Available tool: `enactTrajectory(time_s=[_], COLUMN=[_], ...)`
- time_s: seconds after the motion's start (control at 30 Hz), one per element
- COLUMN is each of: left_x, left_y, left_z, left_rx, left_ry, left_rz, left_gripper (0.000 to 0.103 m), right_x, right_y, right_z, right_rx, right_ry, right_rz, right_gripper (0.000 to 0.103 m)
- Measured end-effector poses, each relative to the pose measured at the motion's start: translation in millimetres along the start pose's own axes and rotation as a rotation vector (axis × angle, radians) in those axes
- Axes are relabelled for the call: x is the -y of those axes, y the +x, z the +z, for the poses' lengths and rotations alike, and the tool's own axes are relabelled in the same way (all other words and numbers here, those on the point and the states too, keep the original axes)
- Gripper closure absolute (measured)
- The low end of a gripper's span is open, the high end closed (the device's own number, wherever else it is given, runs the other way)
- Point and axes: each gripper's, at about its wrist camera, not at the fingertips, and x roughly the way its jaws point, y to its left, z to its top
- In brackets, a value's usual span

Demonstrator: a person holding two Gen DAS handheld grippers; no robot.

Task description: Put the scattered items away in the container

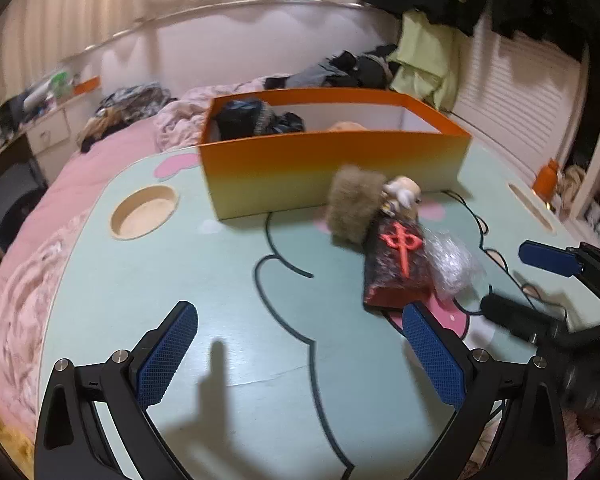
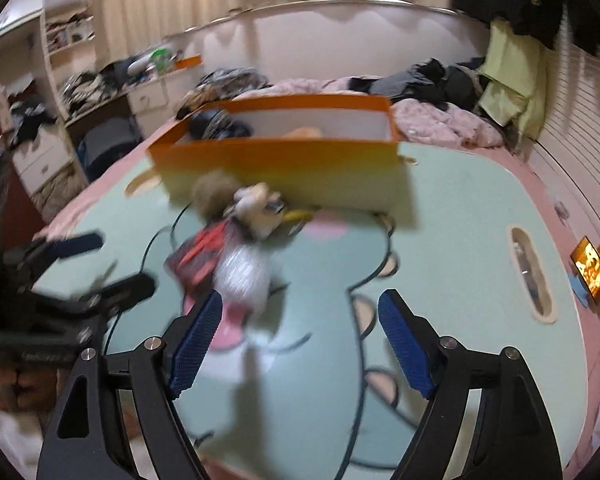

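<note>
My left gripper (image 1: 300,344) hangs over the near part of the table (image 1: 180,264), jaws spread wide with nothing between the blue pads (image 1: 168,356) but bare mint surface. My right gripper (image 2: 300,340) is released too, its pads (image 2: 196,340) apart over the cartoon print; the bubble wrap (image 2: 242,276) lies just beyond its left pad, not between the two. The box (image 1: 332,168) — orange at the rim, fading to yellow lower down — stands at the table's far edge, towards the middle, with dark cloth (image 1: 256,116) bunched in its left end and something tan (image 1: 346,126) showing over the front wall. The scattered items sit in one cluster on the table in front of the box's near wall, to the right of centre in the left view: a fur ball (image 1: 350,204) nearest the box and just short of its wall, a small pale figure (image 1: 402,196) against the fur ball's right side, a black pouch (image 1: 396,264) with a red mark lying below them, and the crumpled bubble wrap (image 1: 452,264) touching the pouch's right edge. In the right view, which is blurred, a yellow bit (image 2: 298,215) pokes out beside the figure; I cannot tell what it is. A round cup recess (image 1: 144,212) is cut into the table near its left edge and a long slot (image 2: 530,272) near its right edge, with a lit phone (image 2: 592,270) beyond the slot at the right rim. The table rests on a pink bed (image 1: 20,240).
</note>
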Motion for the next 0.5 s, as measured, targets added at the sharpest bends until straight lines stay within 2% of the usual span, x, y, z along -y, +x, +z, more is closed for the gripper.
enactTrajectory(time_s=[0.1, 0.23, 0.3, 0.43, 0.5], left_x=[7, -2, -2, -3, -2], left_y=[8, 13, 13, 14, 14], left_z=[-4, -7, -8, -10, -10], left_rx=[-0.036, -0.044, -0.044, -0.042, -0.041], left_ry=[0.028, -0.002, 0.002, 0.004, 0.003], left_rz=[0.026, -0.002, -0.001, -0.008, -0.007], left_gripper=[0.001, 0.0, 0.0, 0.0, 0.0], right_x=[-9, -5, -5, 2, 2], right_y=[5, 15, 17, 17, 14], right_z=[-7, -13, -16, -12, -12], right_rx=[-0.026, -0.068, -0.072, -0.093, -0.093], right_ry=[-0.058, -0.053, -0.052, -0.019, -0.018], right_rz=[-0.034, -0.046, -0.084, -0.1, -0.102], right_gripper=[0.023, 0.022, 0.016, 0.0, 0.0])
